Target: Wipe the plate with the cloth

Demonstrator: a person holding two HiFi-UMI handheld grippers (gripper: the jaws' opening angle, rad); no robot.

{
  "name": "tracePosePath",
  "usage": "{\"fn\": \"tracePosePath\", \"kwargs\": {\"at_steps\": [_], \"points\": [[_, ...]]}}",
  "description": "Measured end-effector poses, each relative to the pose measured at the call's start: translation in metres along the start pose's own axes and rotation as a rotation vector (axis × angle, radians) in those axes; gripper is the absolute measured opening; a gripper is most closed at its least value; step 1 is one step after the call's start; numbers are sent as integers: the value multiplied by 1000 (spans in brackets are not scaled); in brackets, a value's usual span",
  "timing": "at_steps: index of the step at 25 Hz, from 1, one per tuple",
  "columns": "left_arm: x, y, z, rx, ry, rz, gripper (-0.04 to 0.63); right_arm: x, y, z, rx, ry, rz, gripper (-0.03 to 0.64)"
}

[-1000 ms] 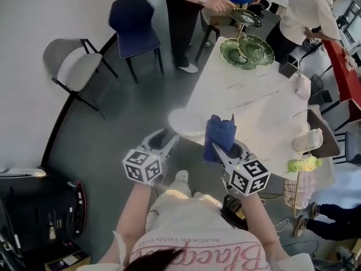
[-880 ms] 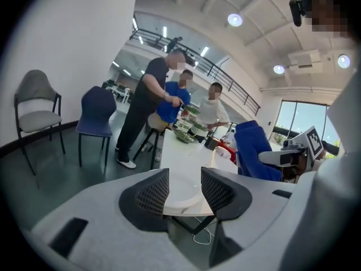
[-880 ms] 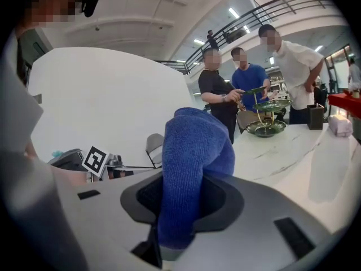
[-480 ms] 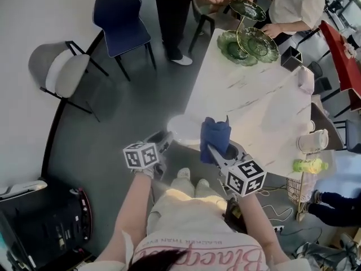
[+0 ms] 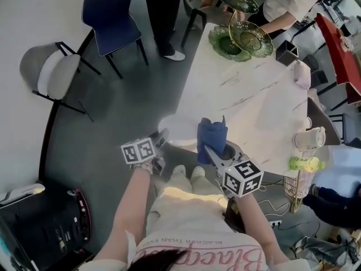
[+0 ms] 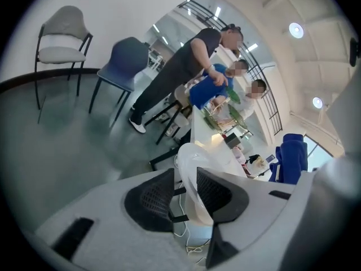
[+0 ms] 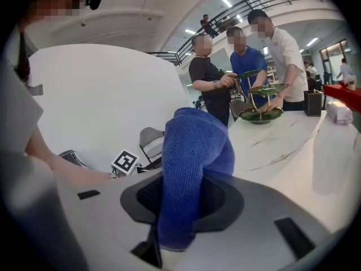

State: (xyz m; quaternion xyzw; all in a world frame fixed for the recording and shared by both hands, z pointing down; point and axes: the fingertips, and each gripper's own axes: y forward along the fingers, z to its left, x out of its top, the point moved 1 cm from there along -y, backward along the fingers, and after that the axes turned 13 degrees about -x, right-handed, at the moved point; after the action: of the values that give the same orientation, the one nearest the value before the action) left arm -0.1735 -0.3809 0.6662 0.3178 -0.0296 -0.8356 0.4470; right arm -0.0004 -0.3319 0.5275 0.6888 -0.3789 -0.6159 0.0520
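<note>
A white plate (image 5: pixel 180 127) sits at the near corner of the white marble table (image 5: pixel 254 106), partly over its edge. My left gripper (image 5: pixel 162 135) reaches it from the left. In the left gripper view the plate (image 6: pixel 192 155) stands edge-on between the jaws of the left gripper (image 6: pixel 185 171), which are closing; a thin gap still shows at the left pad. My right gripper (image 5: pixel 210 150) is shut on a blue cloth (image 5: pixel 211 135), held upright just right of the plate. In the right gripper view the cloth (image 7: pixel 194 151) fills the jaws of the right gripper (image 7: pixel 183 193).
A green tiered dish stand (image 5: pixel 240 35) stands at the table's far end, with people (image 5: pixel 169 10) handling it. A white jug (image 5: pixel 309 139) and a yellow-green object (image 5: pixel 304 164) are at the right edge. A grey chair (image 5: pixel 51 75) and a blue chair (image 5: pixel 107 16) stand on the floor at left.
My left gripper has dropped and rolled, coming in to the plate's rim, and its jaws have narrowed around it. The right gripper with the cloth has sunk slightly toward the plate.
</note>
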Motion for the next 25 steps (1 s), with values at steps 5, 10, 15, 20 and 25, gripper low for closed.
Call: {"fn": "tracePosePath", "kwargs": {"at_steps": [5,10,15,20,25], "points": [[1,0,-5,-5,-11,-31,64,4,-3,-9,-3,-8,0,109],[10,-5,-21,-38,-41,-106,28,10,-9,-7,10,-26,-10,109],[16,-9,-39,-26,43,-113,18,19,-16,-6,23,-42,-32,109],[25,-12,-66,-32,114,-131,18,29,-26,-8,35,-54,-63,109],[44,-16,-101,-52,190,-173,18,44,-36,-11,40,-62,-113,109]]}}
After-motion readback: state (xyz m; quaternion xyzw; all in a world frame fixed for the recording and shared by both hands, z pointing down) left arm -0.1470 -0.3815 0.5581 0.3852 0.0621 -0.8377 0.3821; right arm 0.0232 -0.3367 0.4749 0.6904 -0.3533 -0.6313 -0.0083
